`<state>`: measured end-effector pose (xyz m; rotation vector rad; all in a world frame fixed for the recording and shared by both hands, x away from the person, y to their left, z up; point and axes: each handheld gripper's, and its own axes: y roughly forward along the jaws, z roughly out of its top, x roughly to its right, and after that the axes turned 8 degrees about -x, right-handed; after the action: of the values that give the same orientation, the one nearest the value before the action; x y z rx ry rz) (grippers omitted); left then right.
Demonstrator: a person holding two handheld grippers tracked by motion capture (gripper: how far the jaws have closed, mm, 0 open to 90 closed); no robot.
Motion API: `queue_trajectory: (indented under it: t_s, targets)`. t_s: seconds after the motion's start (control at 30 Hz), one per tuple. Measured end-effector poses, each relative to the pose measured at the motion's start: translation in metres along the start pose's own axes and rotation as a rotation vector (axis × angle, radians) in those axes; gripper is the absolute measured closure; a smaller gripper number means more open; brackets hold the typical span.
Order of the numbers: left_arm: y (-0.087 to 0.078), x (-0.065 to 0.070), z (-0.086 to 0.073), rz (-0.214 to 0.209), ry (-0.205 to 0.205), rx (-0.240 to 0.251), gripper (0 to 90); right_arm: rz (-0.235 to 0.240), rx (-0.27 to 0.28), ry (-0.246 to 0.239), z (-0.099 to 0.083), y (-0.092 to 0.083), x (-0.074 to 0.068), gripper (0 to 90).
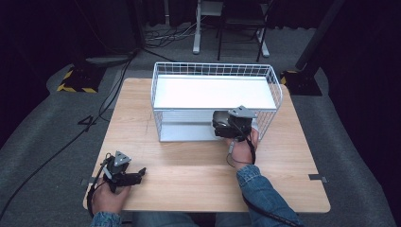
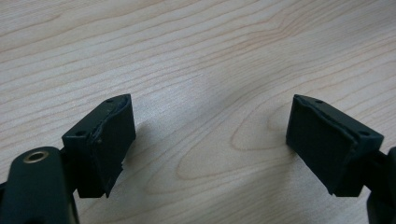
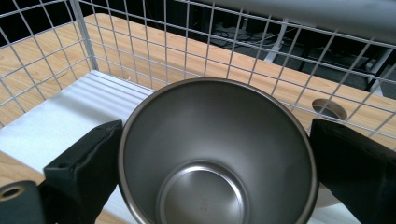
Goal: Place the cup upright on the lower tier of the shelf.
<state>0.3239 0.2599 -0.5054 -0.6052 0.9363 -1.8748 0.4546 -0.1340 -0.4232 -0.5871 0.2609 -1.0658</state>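
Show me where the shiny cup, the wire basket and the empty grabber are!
metal cup (image 3: 210, 154): right gripper view, its inner wall.
wire basket (image 1: 276, 84): high view, its right rim.
left gripper (image 2: 210, 140): left gripper view, midway between its open jaws.

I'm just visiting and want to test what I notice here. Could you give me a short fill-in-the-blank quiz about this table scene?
1. The right gripper is shut on a metal ____.
2. The left gripper has its jaws ____, with nothing between them.
3. The wire rack on the wooden table is coloured ____.
4. The person's sleeve is made of blue ____.

Missing words: cup; open; white; denim
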Motion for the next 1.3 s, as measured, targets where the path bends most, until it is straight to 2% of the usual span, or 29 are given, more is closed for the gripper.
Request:
queue_trajectory:
  t_s: [0.47, 0.7, 1.07, 1.3]
  targets:
    - [0.000, 0.000, 0.000, 0.000, 0.001, 0.000, 15.9, -0.013, 0.011, 0.009, 0.005, 0.017, -0.009, 5.7]
    - [0.000, 0.000, 0.000, 0.000, 0.001, -0.001, 15.9, -0.032, 0.027, -0.022, 0.006, 0.021, -0.013, 5.6]
    - [0.000, 0.000, 0.000, 0.000, 0.001, -0.002, 15.9, -0.022, 0.045, -0.030, 0.005, 0.021, -0.009, 5.7]
    - [0.000, 0.000, 0.000, 0.000, 0.001, -0.002, 15.9, -0.002, 0.059, -0.058, 0.007, 0.014, -0.008, 6.2]
